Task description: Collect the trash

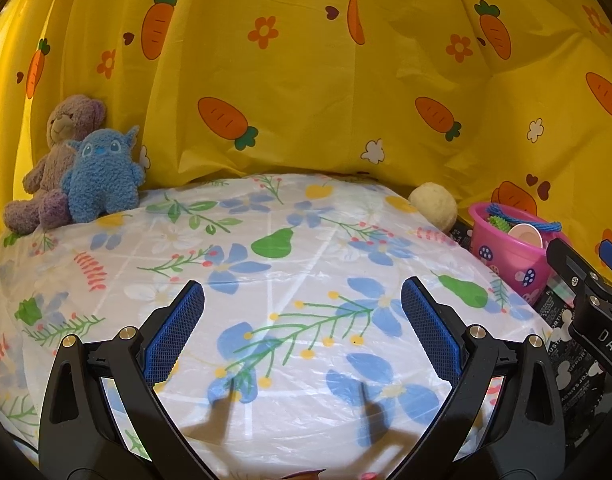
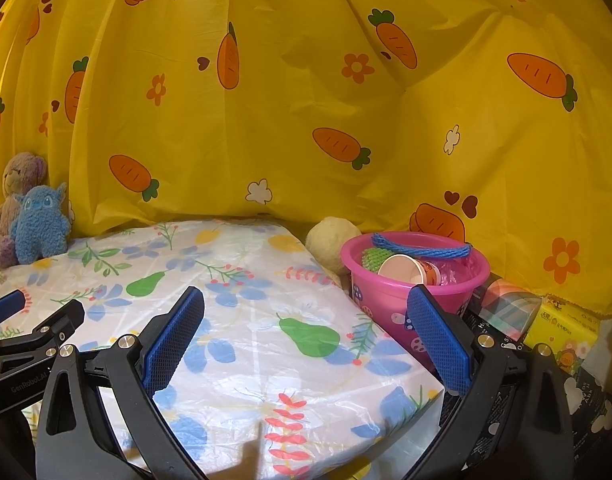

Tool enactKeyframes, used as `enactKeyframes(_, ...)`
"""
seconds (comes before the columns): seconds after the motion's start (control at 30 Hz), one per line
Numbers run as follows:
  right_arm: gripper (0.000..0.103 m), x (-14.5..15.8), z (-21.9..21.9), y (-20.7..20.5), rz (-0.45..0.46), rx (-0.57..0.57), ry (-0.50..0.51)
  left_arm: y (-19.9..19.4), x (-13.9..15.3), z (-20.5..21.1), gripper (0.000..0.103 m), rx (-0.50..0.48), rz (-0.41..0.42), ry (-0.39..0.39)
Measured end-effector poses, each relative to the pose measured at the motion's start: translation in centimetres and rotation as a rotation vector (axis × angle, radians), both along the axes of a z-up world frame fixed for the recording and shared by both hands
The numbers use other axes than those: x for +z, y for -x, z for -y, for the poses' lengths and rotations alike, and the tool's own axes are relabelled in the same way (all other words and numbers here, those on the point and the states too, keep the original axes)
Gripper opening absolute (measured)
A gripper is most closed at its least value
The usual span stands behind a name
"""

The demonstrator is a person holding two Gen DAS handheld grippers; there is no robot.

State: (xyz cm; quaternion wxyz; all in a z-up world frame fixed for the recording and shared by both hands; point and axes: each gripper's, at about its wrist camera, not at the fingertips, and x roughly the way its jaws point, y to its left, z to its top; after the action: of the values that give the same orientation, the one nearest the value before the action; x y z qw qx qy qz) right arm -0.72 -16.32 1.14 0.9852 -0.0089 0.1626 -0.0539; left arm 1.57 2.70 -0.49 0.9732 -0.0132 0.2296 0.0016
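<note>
Both tongs hang empty, jaws apart, over the flowered tablecloth (image 1: 266, 360). Right gripper (image 2: 306, 332) is nearer the pink bucket (image 2: 389, 300), just ahead to its right, off the table edge. A paper cup (image 2: 405, 270) lies tilted inside. Left gripper (image 1: 302, 328) is farther.

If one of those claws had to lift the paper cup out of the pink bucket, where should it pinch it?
Probably at the rim of the white paper cup. It lies tilted on its side inside the pink plastic bucket, open mouth facing the camera, below the blue rope handle. The open right gripper could come down from above, one finger inside the mouth, one outside, as the bucket wall blocks a side approach.
</note>
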Motion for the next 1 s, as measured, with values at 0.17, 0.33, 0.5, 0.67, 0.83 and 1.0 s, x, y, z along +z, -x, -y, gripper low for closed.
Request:
enactKeyframes(0.17, 0.098, 0.0, -0.07, 0.02, 0.001, 0.001, 0.0, 0.02, -0.01, 0.04, 0.097, -0.002, 0.002, -0.001)
enactKeyframes(0.33, 0.098, 0.04, 0.1, 0.02, 0.001, 0.0, 0.0, 0.01, -0.02, 0.11, 0.097, -0.002, 0.0, -0.001)
enactKeyframes(0.5, 0.098, 0.01, 0.03, 0.09, 0.0, -0.002, -0.002, 0.1, 0.01, 0.11, 0.097, -0.009, 0.002, -0.001)
enactKeyframes(0.67, 0.098, -0.01, -0.03, 0.09, 0.0, -0.002, -0.003, 0.1, 0.01, 0.1, 0.097, -0.009, 0.002, 0.0)
enactKeyframes(0.83, 0.098, 0.01, 0.11, 0.11, 0.001, -0.003, -0.004, 0.09, 0.0, 0.14, 0.097, -0.009, 0.002, -0.001)
enactKeyframes(1.0, 0.098, -0.04, 0.07, 0.16, 0.002, -0.004, -0.004, 0.22, 0.12, 0.29, 0.097, -0.013, 0.003, -0.002)
